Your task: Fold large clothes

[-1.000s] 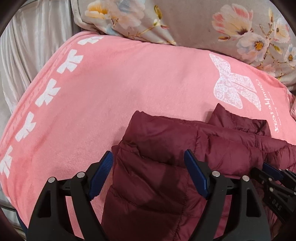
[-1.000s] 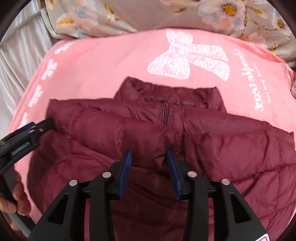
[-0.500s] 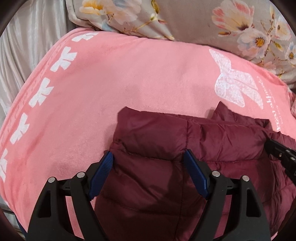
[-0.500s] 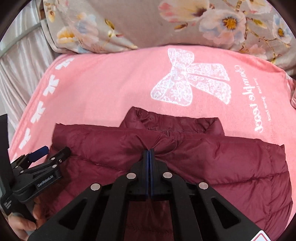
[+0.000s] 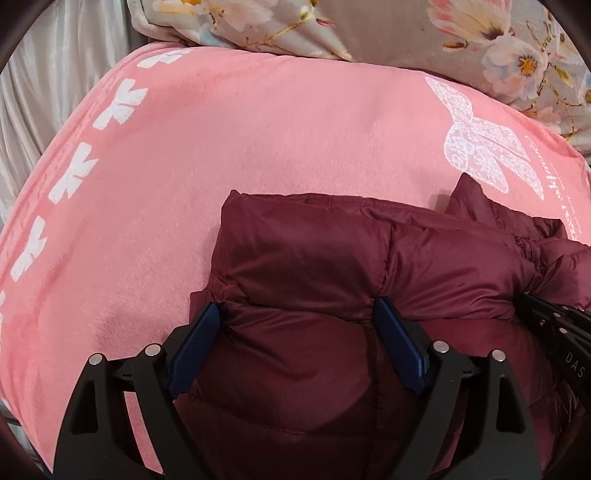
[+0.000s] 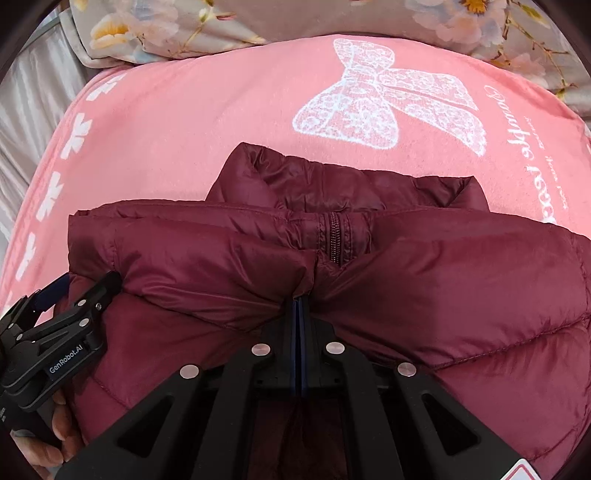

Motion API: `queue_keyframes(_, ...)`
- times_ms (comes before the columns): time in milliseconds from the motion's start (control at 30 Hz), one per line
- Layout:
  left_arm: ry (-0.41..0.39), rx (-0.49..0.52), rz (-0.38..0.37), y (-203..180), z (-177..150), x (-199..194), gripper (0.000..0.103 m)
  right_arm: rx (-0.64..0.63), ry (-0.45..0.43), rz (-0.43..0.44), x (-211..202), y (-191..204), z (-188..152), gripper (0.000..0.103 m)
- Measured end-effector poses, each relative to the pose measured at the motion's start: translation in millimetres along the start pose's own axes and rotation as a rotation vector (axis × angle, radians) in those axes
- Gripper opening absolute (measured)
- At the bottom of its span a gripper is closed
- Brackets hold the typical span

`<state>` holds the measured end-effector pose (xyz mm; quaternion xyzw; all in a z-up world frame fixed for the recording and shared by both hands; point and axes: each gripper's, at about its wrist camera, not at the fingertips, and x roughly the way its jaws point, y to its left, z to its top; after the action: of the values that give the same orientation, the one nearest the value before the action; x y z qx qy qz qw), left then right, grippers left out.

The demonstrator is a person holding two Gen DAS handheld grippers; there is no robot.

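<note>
A maroon puffer jacket (image 5: 314, 258) lies on a pink blanket (image 5: 258, 129), with its lower part folded up over the chest. My left gripper (image 5: 295, 326) is open, its blue pads (image 5: 195, 347) straddling the folded edge at the jacket's left side. In the right wrist view the jacket (image 6: 443, 277) shows its collar (image 6: 314, 181) and zipper (image 6: 334, 236) at the far side. My right gripper (image 6: 301, 306) is shut on the folded edge just below the zipper. The left gripper (image 6: 74, 314) shows at the left there, and the right gripper (image 5: 554, 332) at the right edge of the left wrist view.
The pink blanket (image 6: 203, 129) carries a white bow print (image 6: 388, 96) and small bows along its left edge. A floral pillow (image 5: 369, 29) lies beyond it. Grey satin fabric (image 5: 48, 74) drapes at the left. A person's hand (image 6: 55, 443) holds the left gripper.
My right gripper went from open to shut on the jacket's folded edge, then stayed shut. The left gripper stayed open and edged forward over the jacket's left side.
</note>
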<state>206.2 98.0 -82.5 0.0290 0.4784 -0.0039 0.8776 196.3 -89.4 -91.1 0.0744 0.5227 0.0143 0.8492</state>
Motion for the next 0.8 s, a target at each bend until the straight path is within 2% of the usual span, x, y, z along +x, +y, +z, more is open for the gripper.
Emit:
queue_keyframes(233, 0.004, -0.019, 0.013, 2.3, -3.8, 8.0, 0.091, -0.003, -0.011, -0.003, -2.1, 0.2, 0.5, 0.003)
queue_keyframes(367, 0.025, -0.025, 0.01, 5.7, -0.3, -1.0, 0.088, 0.056, -0.076, 0.072, -40.4, -16.3, -4.4, 0.006)
queue_keyframes(433, -0.006, -0.024, 0.0, 4.8, 3.7, -23.6, 0.085, 0.104, -0.155, 0.062, -74.6, -40.4, -11.7, 0.011)
queue_keyframes(533, -0.104, -0.001, -0.06, -8.8, 11.5, -68.5, 0.086, 0.205, -0.25, 0.014, -115.5, -94.0, -24.4, 0.031)
queue_keyframes(567, -0.139, 0.022, -0.082, -19.6, 15.0, -84.1, 0.086, 0.231, -0.261, -0.016, -123.6, -110.9, -26.5, 0.035)
queue_keyframes(667, -0.194, 0.098, -0.144, -59.3, 23.9, -110.6, 0.087, 0.32, -0.249, -0.082, -131.5, -163.4, -33.0, 0.037)
queue_keyframes(800, -0.158, 0.178, -0.211, -121.6, 29.0, -108.2, 0.087, 0.409, -0.177, -0.12, -111.7, -212.7, -43.9, 0.037)
